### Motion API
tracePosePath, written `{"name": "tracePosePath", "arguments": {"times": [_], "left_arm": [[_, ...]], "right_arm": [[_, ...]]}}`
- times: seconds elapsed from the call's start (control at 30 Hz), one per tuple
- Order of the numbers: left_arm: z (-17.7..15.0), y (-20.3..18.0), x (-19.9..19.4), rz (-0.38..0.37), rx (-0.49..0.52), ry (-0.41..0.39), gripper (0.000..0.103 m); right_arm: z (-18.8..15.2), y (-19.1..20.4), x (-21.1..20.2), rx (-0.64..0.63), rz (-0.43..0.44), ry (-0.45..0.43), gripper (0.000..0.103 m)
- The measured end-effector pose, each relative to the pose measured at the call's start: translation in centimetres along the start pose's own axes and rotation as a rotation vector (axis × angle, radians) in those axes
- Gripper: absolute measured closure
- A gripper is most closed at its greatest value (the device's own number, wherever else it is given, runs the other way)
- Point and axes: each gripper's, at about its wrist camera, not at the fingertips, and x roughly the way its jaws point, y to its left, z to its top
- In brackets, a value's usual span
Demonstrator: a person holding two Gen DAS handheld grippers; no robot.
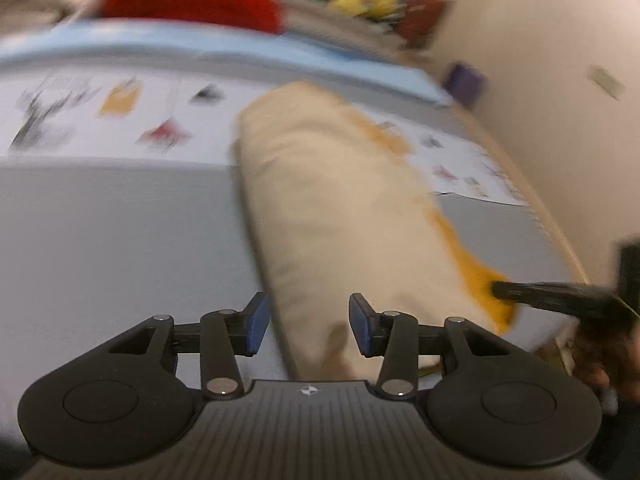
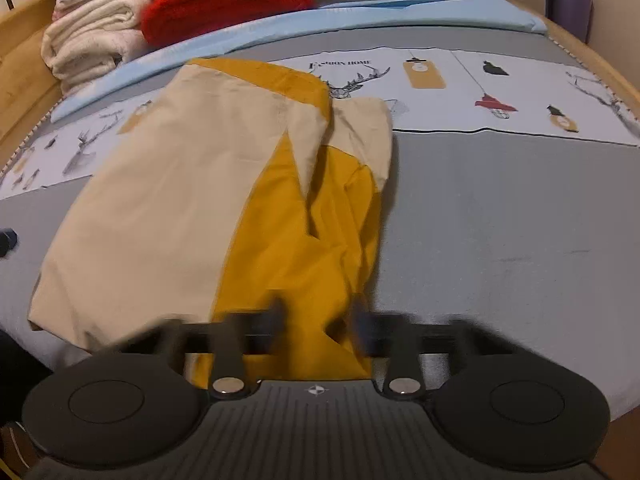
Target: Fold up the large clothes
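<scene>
A cream and mustard-yellow garment [image 2: 160,200] lies folded lengthwise on the grey bedcover [image 2: 500,240]. In the left wrist view, which is blurred, the garment [image 1: 332,208] runs away from me as a long cream strip. My left gripper [image 1: 309,322] stands open over its near end, its blue pads [image 1: 258,320] on either side of the cloth and not pressing it. My right gripper [image 2: 318,320] is smeared by motion at the yellow near edge. In the left wrist view the right gripper [image 1: 498,290] reads as one thin dark tip pinched on the yellow corner.
A red blanket [image 2: 228,0] and folded cream blankets [image 2: 88,40] are stacked at the head of the bed beside a light blue sheet [image 2: 360,20]. A printed white band [image 2: 480,92] crosses the cover. Wooden bed rails [image 2: 20,72] and a wall [image 1: 540,60] bound the sides.
</scene>
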Motion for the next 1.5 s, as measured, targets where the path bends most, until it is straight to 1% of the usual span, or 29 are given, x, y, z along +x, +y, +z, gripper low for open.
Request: {"name": "tracePosePath", "arguments": {"times": [0.07,0.1,0.13,0.2,0.27,0.33,0.37,0.43,0.5,0.57,0.6,0.67,0.7,0.73,0.77,0.8,0.83,0.87,0.93,1.0,1.07,1.13,1.2,1.27,1.33,1.37,1.4,1.43,1.5], "left_arm": [[0.4,-0.7,-0.4,-0.042,0.005,-0.058,0.05],[0.6,-1.1,-0.3,-0.04,0.021,-0.078,0.046],[0.7,-1.5,0.0,-0.04,0.034,-0.085,0.045],[0.6,-1.9,1.0,-0.064,0.038,-0.051,0.046],[0.3,-2.5,1.7,-0.084,0.054,-0.023,0.046],[0.4,-3.3,2.8,-0.088,0.094,-0.012,0.045],[0.3,-3.6,3.5,-0.076,0.112,0.005,0.046],[-0.3,-3.9,6.2,0.012,0.167,0.105,0.044],[-1.4,-3.4,8.6,0.1,0.189,0.212,0.039],[-1.0,-2.9,8.3,0.095,0.157,0.206,0.042],[-0.5,-3.0,7.8,0.081,0.157,0.171,0.042],[0.2,-3.7,5.9,0.027,0.193,0.076,0.042],[0.3,-4.1,5.2,-0.016,0.213,0.042,0.042],[0.2,-4.5,5.2,-0.043,0.233,0.039,0.042],[-0.1,-5.0,5.9,-0.048,0.269,0.075,0.042],[-0.8,-5.5,6.8,-0.028,0.308,0.133,0.042],[-1.8,-5.7,8.5,0.025,0.358,0.214,0.04],[-2.5,-5.7,9.3,0.055,0.372,0.244,0.037],[-1.9,-5.3,9.7,0.042,0.321,0.254,0.036],[-1.6,-4.8,9.5,0.031,0.289,0.253,0.036],[-1.5,-4.5,8.7,0.027,0.272,0.25,0.036],[-1.1,-4.2,8.5,0.008,0.241,0.242,0.037],[-0.8,-3.8,7.6,-0.016,0.186,0.234,0.037],[-0.8,-2.9,6.7,-0.04,0.117,0.214,0.037],[-0.2,-2.4,6.2,-0.055,0.046,0.19,0.037],[0.0,-2.2,5.9,-0.06,0.014,0.18,0.037],[0.3,-1.8,5.9,-0.063,-0.021,0.169,0.037],[0.6,-1.4,5.9,-0.062,-0.056,0.158,0.037],[1.2,-1.0,5.8,-0.064,-0.098,0.149,0.037]], "right_arm": [[-0.2,-0.1,-1.7,-0.005,0.023,-0.062,0.1],[-0.2,-0.3,-2.9,0.008,0.033,-0.107,0.101],[-0.2,-0.8,-4.2,0.035,0.044,-0.151,0.102],[-0.3,-1.9,-6.6,0.099,0.05,-0.23,0.102],[-0.6,-2.9,-7.5,0.125,0.0,-0.246,0.102],[-1.1,-3.6,-7.1,0.134,-0.049,-0.2,0.102],[-1.4,-3.8,-6.8,0.132,-0.063,-0.169,0.102],[-2.0,-3.9,-5.5,0.111,-0.074,-0.098,0.102],[-2.4,-3.4,-4.4,0.067,-0.096,-0.041,0.102],[-2.7,-3.0,-3.5,0.044,-0.113,0.007,0.102],[-2.6,-2.9,-3.1,0.041,-0.12,0.031,0.102],[-2.4,-2.4,-2.4,0.018,-0.152,0.065,0.102],[-2.1,-2.1,-2.1,0.01,-0.161,0.08,0.102],[-2.1,-2.0,-1.8,0.006,-0.164,0.095,0.102],[-2.1,-1.7,-1.6,-0.005,-0.169,0.108,0.102],[-2.0,-1.4,-1.4,-0.017,-0.175,0.117,0.102],[-2.2,-1.2,-1.2,-0.032,-0.182,0.132,0.102],[-2.4,-1.1,-1.0,-0.038,-0.188,0.147,0.102],[-2.9,-1.1,-0.1,-0.051,-0.214,0.196,0.102],[-3.1,-0.8,0.4,-0.069,-0.232,0.217,0.102],[-3.1,-0.6,0.2,-0.069,-0.234,0.194,0.102],[-2.7,-0.7,-0.6,-0.048,-0.236,0.129,0.101],[-2.0,-1.1,-1.7,-0.002,-0.246,0.047,0.093],[-1.2,-1.7,-2.9,0.069,-0.243,-0.056,0.07],[-0.7,-2.3,-3.8,0.127,-0.203,-0.124,0.062],[-0.4,-2.5,-3.9,0.154,-0.175,-0.136,0.057],[-0.3,-2.8,-3.6,0.179,-0.148,-0.13,0.055],[-0.2,-3.0,-3.0,0.205,-0.125,-0.105,0.05],[-0.1,-3.4,-1.4,0.243,-0.105,-0.028,0.05]]}}
